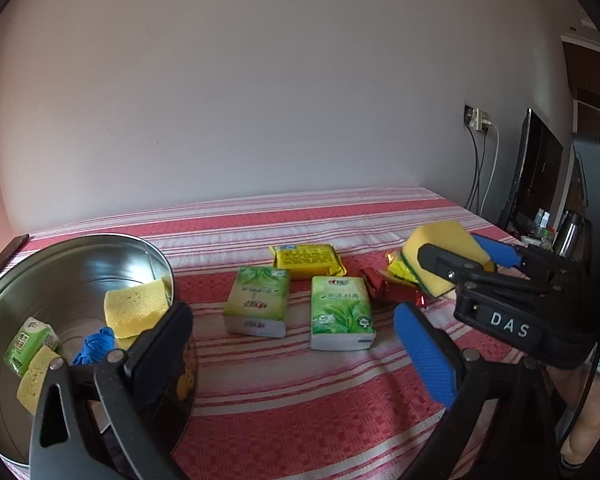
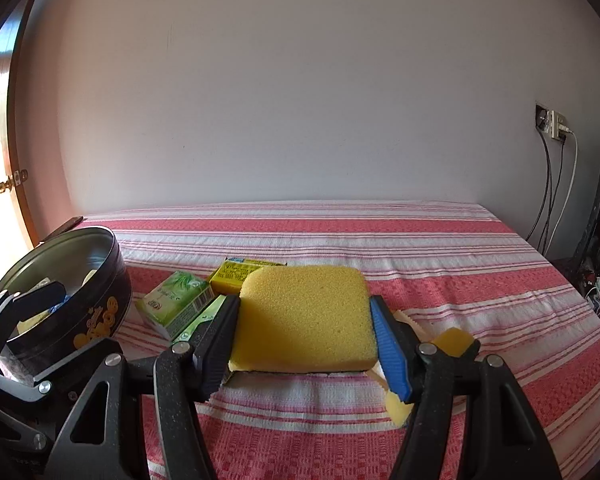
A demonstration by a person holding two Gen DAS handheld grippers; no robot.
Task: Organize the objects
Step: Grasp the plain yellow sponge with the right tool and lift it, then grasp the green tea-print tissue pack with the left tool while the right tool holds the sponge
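From the left wrist view, the right gripper (image 1: 456, 268) has its jaws pressed on the flat yellow sponge with a green scouring layer (image 1: 440, 256), holding it clear of the red-and-white striped cloth (image 1: 300, 400) near that cloth's right edge. The round metal tin with a dark printed wall (image 1: 80, 264) sits at the left edge, so the sponge must travel leftwards across the green tissue packs (image 1: 340, 312). The left gripper (image 1: 300, 360) hangs next to the tin with its jaws wide apart; whether its near finger touches the tin's rim I cannot tell.

From the right wrist view, the sponge (image 2: 304, 316) lies crosswise between the right gripper's (image 2: 304, 340) pads, squeezed at its short sides, and the tin (image 2: 100, 280) stands well off to the left. Only the left view looks into the tin, where another sponge, a tissue pack and something blue already lie.
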